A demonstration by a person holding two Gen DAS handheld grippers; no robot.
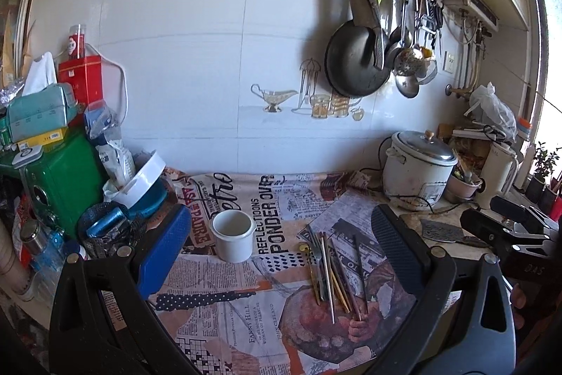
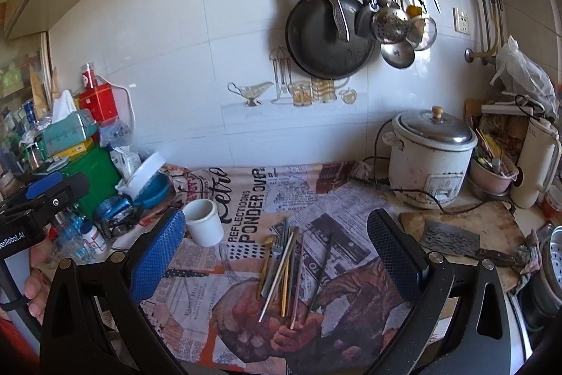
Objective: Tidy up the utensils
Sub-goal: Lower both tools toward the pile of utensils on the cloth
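Currently both hand-held grippers (image 1: 281, 245) (image 2: 277, 248) hover wide open and empty above loose metal chopsticks and cutlery (image 1: 333, 269) right of a white ceramic cup (image 1: 232, 236); one grab could scatter neighbours.

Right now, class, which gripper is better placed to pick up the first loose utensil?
Right, marginally. The pile of thin metal and wooden utensils lies centred between its open fingers; in the left gripper's view the pile sits off-centre.
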